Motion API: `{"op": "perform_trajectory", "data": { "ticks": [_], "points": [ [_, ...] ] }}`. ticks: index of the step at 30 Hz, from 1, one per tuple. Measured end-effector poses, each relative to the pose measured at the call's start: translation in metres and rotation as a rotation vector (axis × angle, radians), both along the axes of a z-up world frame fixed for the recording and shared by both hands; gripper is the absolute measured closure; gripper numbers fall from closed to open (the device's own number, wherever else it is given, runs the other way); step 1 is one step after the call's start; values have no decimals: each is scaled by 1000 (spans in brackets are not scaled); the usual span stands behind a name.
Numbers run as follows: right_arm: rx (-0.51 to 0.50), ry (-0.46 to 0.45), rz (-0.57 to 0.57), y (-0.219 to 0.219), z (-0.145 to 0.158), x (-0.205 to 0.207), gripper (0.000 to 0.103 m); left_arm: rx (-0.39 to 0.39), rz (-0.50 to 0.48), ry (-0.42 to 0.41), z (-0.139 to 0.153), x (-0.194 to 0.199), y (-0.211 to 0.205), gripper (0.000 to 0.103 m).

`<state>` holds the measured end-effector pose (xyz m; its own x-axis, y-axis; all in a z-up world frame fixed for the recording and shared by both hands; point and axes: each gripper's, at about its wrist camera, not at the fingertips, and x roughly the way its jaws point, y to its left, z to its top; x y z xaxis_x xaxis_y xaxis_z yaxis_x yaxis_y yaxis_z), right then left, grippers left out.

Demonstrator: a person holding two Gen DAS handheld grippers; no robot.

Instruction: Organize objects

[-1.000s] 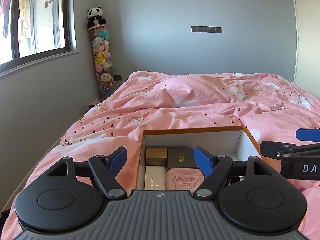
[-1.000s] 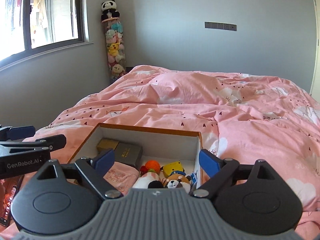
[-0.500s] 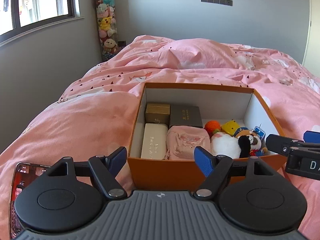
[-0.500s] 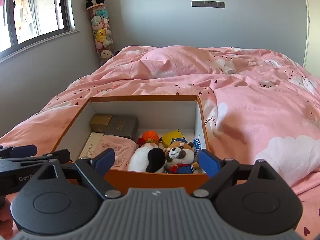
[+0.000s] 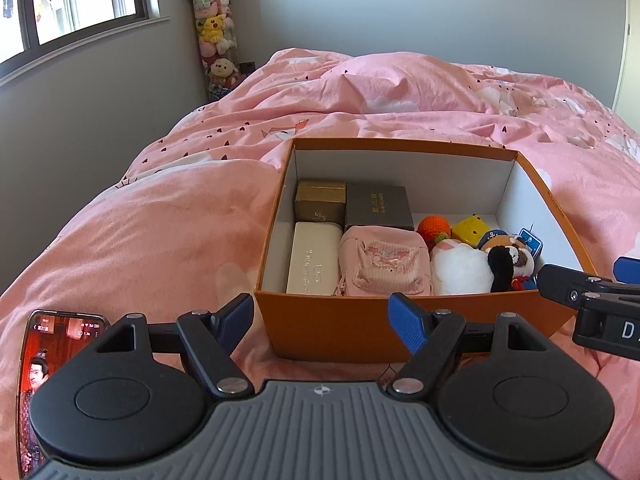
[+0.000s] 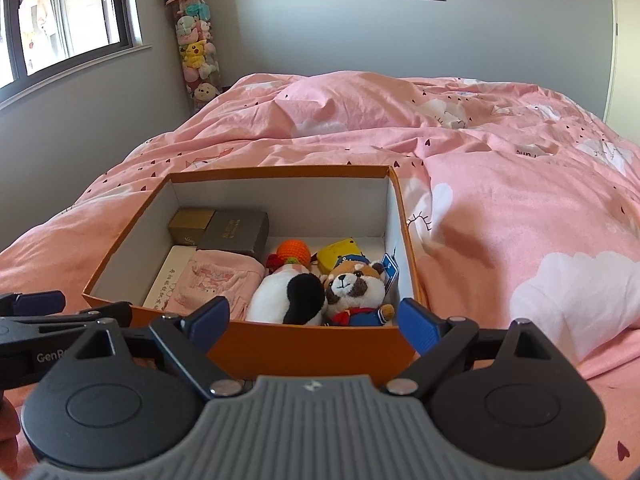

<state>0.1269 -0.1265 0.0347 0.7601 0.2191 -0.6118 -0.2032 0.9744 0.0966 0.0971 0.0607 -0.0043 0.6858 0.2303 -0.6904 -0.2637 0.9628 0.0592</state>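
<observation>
An orange cardboard box [image 5: 352, 328] [image 6: 304, 344] sits on the pink bed. It holds a gold box [image 5: 320, 200], a dark box [image 5: 378, 208], a cream case [image 5: 314, 258], a pink pouch [image 5: 384, 266], an orange knitted toy [image 5: 434, 229], a yellow toy [image 5: 474, 230], a white plush [image 5: 460, 268] and a raccoon plush [image 6: 356, 288]. My left gripper [image 5: 322, 322] is open and empty just before the box's near wall. My right gripper [image 6: 314, 324] is open and empty at the same wall, further right.
A phone [image 5: 44, 376] with a lit screen lies on the bed at the near left. The pink duvet [image 6: 500, 208] is rumpled behind and right of the box. A tall tube of plush toys [image 5: 214, 36] stands in the far corner by the window.
Both grippers have risen and tilted down, so the inside of the box and the phone have come into view. Both stayed open.
</observation>
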Motion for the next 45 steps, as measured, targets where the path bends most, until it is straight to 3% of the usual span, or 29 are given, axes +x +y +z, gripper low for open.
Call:
{"op": "perform_trajectory", "data": {
  "ticks": [45],
  "points": [
    [-10, 21, 11, 3, -3, 1, 11, 20, -8, 31, -1, 2, 3, 14]
  ]
}}
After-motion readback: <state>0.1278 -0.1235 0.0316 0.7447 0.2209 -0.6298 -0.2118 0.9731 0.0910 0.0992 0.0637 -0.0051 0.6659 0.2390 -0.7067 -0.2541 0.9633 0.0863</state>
